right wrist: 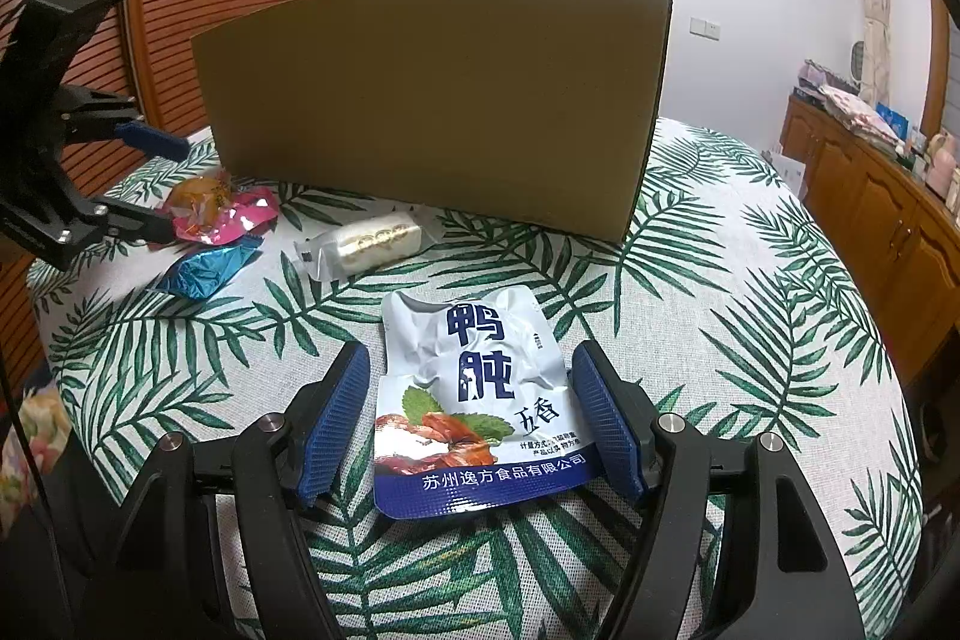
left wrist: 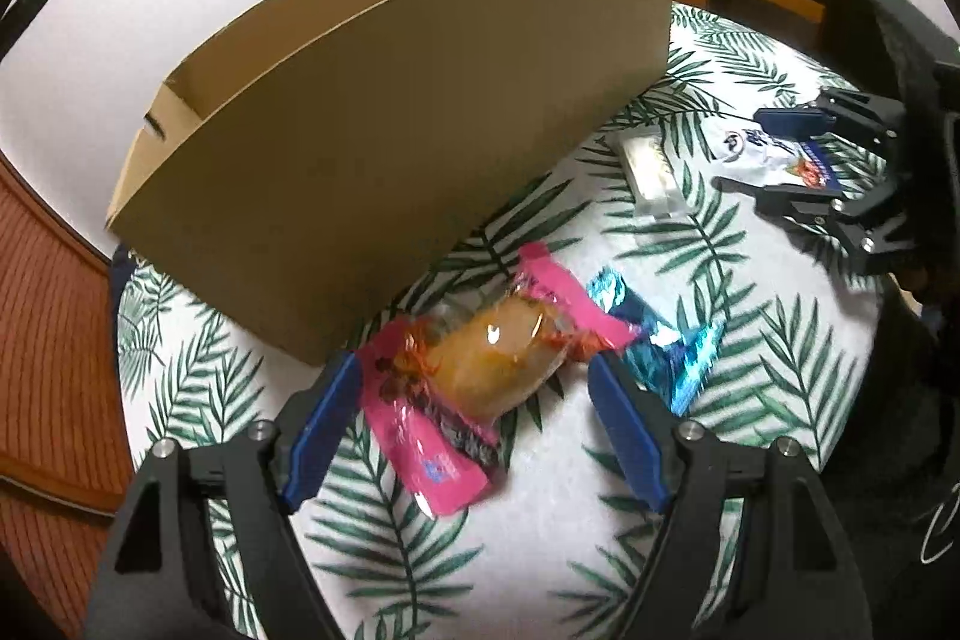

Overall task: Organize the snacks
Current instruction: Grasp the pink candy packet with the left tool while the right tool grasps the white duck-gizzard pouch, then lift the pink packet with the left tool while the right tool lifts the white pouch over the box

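Cardboard box [right wrist: 432,100] at table's [right wrist: 750,292] back, bun packet [right wrist: 210,214] front-left, white pouch [right wrist: 480,394] nearest front

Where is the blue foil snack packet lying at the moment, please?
In the right wrist view the blue foil packet lies on the leaf-print tablecloth, left of the white roll packet and just in front of the pink-wrapped bun.

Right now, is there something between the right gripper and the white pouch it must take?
No. The white pouch lies flat between the open fingers of the right gripper; nothing visible blocks it.
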`<state>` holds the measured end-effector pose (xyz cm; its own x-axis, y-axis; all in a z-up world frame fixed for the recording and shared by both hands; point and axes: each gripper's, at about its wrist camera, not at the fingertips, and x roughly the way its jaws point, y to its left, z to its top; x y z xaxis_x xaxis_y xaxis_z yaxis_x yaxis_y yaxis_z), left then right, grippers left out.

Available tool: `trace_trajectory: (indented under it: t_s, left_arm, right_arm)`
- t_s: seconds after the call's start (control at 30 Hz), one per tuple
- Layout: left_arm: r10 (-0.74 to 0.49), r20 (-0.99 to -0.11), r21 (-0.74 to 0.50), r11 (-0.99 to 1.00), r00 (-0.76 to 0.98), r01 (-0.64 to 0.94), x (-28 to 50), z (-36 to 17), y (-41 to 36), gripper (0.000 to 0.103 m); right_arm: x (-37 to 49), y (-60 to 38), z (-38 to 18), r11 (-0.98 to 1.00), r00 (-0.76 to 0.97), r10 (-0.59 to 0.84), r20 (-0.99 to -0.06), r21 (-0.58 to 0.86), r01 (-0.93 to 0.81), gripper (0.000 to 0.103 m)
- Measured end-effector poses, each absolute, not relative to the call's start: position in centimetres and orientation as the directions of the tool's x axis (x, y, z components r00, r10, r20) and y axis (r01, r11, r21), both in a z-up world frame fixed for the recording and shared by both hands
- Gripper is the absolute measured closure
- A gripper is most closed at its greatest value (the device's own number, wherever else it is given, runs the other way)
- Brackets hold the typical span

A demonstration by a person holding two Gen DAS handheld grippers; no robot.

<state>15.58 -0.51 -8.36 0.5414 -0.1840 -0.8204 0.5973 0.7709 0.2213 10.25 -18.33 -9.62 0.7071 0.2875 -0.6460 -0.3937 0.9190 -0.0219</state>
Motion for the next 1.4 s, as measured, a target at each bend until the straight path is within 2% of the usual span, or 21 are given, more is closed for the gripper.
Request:
trace_trajectory:
  t_s: [0.3,0.37,0.43,0.47,0.53,0.7,0.97,1.4]
  left_arm:
    - [-0.175,-0.834,0.195,0.793,0.523,0.577,17.4,-9.1,-1.6,0.025]
    - [-0.196,-0.838,0.167,0.797,0.51,0.581,17.3,-9.3,-1.3,0.034]
    - [-0.197,-0.835,0.161,0.806,0.514,0.57,17.2,-9.4,-1.0,0.054]
    - [-0.212,-0.829,0.149,0.809,0.518,0.568,17.0,-9.3,-0.9,0.057]
    - [-0.213,-0.826,0.155,0.805,0.522,0.573,16.4,-9.2,-0.9,0.061]
    - [-0.229,-0.808,0.146,0.814,0.543,0.561,15.2,-8.9,-1.1,0.064]
    - [-0.273,-0.768,0.116,0.831,0.58,0.544,13.9,-7.7,-0.4,0.067]
    - [-0.305,-0.704,0.081,0.863,0.641,0.499,13.1,-5.8,0.1,0.069]
  right_arm:
    - [10.3,-18.3,-9.5,0.919,0.701,0.284,-0.654,-0.021,-0.393,0.032]
    - [10.6,-18.1,-9.3,0.919,0.686,0.276,-0.674,-0.023,-0.393,0.032]
    - [11.2,-18.0,-8.9,0.918,0.663,0.274,-0.697,-0.016,-0.397,0.033]
    - [11.5,-18.0,-8.7,0.917,0.648,0.271,-0.712,-0.014,-0.399,0.039]
    - [11.9,-18.2,-8.4,0.915,0.624,0.274,-0.732,-0.002,-0.404,0.041]
    - [12.5,-18.3,-8.0,0.908,0.584,0.282,-0.761,0.016,-0.418,0.043]
    - [12.6,-19.3,-7.5,0.91,0.579,0.335,-0.743,0.097,-0.402,0.044]
    - [10.7,-19.1,-5.3,0.912,0.638,0.334,-0.694,0.066,-0.405,0.044]
